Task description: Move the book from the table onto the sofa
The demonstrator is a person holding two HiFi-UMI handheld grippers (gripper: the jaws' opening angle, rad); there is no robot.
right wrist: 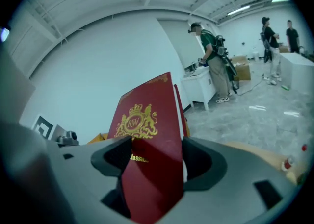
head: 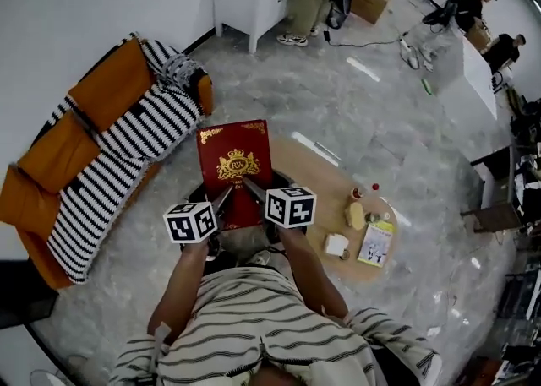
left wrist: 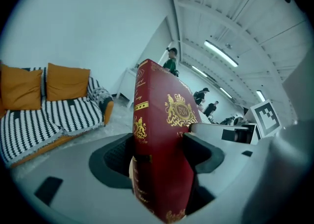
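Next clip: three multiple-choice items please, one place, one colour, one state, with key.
1. In the head view, the sofa lies where from the book? A left; B right; C out of view.
2. The book's cover is: A blue; B red with gold; C green.
3. The book is: A lying ungripped; B in one pair of tongs; C in both tongs.
Key: 1 A: the striped sofa fills the left side. 2 B: red cover, gold crest. 3 C: left tongs and right tongs are each shut on it.
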